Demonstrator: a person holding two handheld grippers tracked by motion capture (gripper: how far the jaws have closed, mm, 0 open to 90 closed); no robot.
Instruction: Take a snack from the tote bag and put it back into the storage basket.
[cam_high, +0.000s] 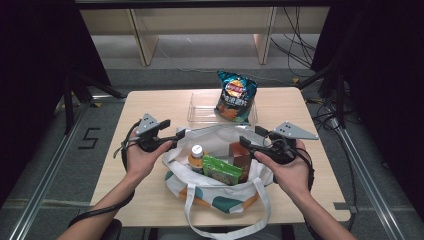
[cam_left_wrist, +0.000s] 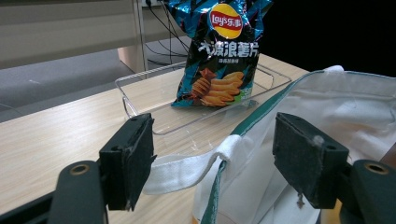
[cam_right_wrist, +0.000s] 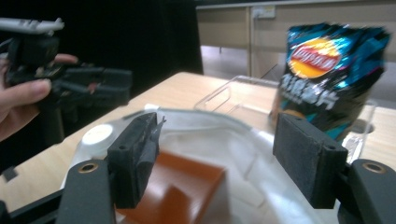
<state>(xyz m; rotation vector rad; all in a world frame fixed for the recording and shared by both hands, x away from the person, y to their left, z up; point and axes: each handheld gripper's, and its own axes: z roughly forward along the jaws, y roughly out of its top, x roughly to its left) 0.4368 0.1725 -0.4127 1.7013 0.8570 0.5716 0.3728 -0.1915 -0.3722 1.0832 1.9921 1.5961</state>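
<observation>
A white tote bag (cam_high: 220, 200) with teal patches stands open at the middle of the table. Inside it are a bottle (cam_high: 197, 152) with a white cap, a green packet (cam_high: 221, 170) and a brown box (cam_high: 240, 154). My left gripper (cam_high: 177, 135) is open at the bag's left rim. In the left gripper view, the bag's white strap (cam_left_wrist: 187, 168) lies between the jaws, untouched by the pads (cam_left_wrist: 135, 149). My right gripper (cam_high: 245, 142) is open at the bag's right rim. In the right gripper view it (cam_right_wrist: 215, 154) hangs over the brown box (cam_right_wrist: 187, 182) with nothing held.
A blue bag of crisps (cam_high: 236, 96) leans upright in a clear plastic tray (cam_high: 200, 107) at the table's far side, behind the tote. The tote's long handle (cam_high: 225, 227) hangs over the table's near edge. Dark curtains and metal stands flank the table.
</observation>
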